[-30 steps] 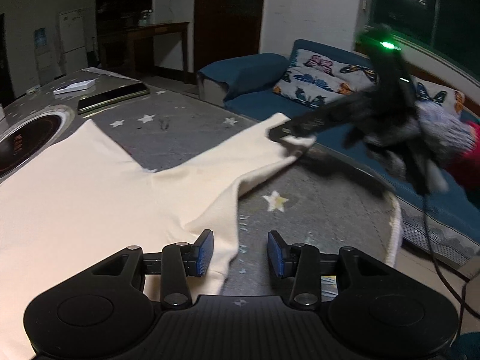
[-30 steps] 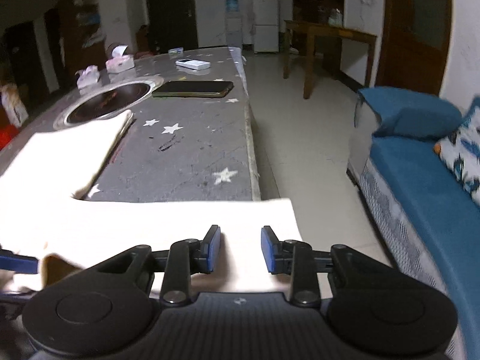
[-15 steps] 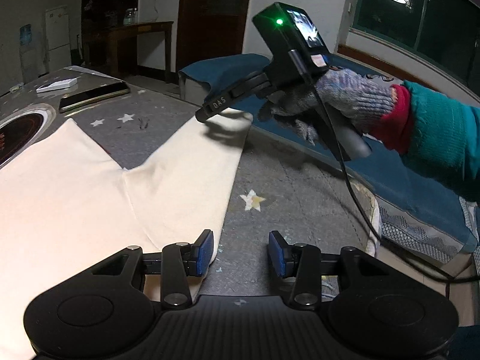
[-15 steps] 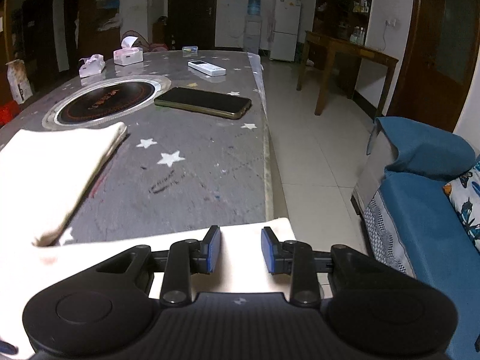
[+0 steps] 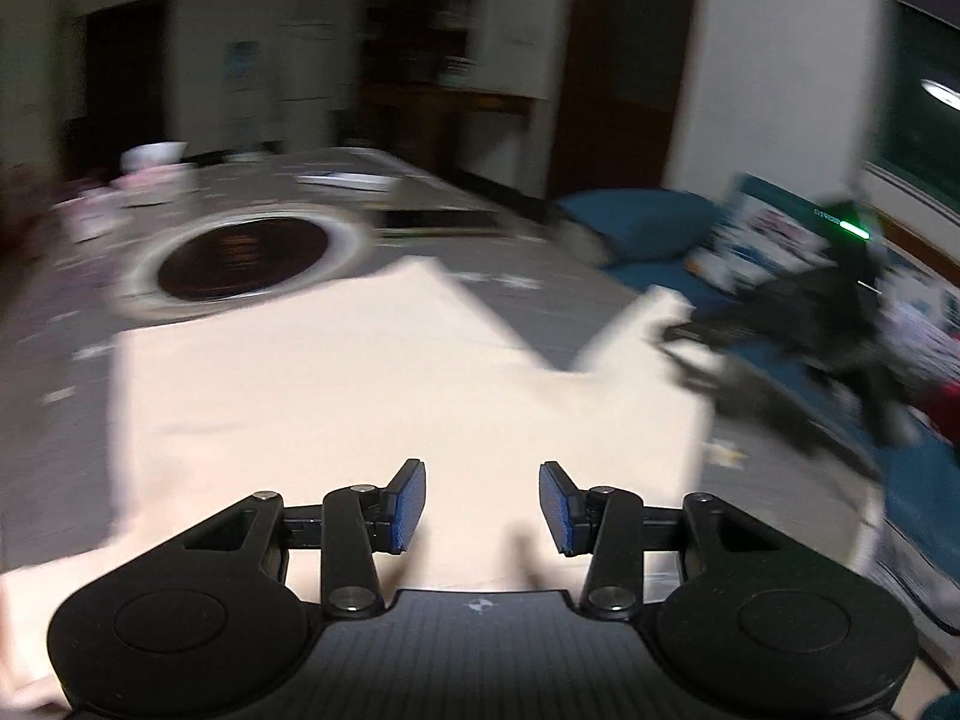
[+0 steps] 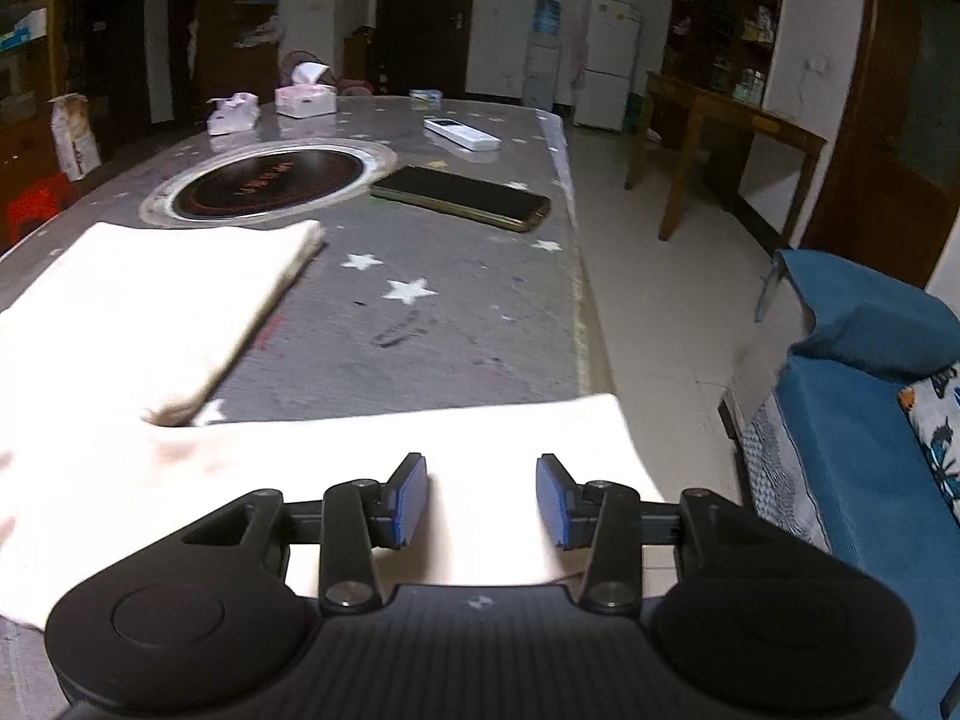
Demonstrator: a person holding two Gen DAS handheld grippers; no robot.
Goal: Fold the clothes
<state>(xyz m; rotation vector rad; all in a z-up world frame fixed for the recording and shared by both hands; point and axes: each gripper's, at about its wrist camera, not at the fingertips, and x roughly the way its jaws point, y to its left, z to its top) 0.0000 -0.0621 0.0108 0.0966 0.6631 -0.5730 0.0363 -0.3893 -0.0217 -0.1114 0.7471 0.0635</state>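
Your left gripper (image 5: pixel 482 507): jaws part-open and widening, nothing pinched, cream garment (image 5: pixel 360 384) below. Your right gripper (image 6: pixel 482 501): jaws also widening, empty, above garment's leg end near table (image 6: pixel 480 312) edge. Garment lay flat across table.

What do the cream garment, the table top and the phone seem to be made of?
Garment: soft matte cloth, probably cotton knit; it lies limp, with layered edges.
Table top: grey, star-printed, with a slight sheen and scuffs; likely a plastic or vinyl cover.
Phone: glossy black glass face with a gold, metallic-looking rim.
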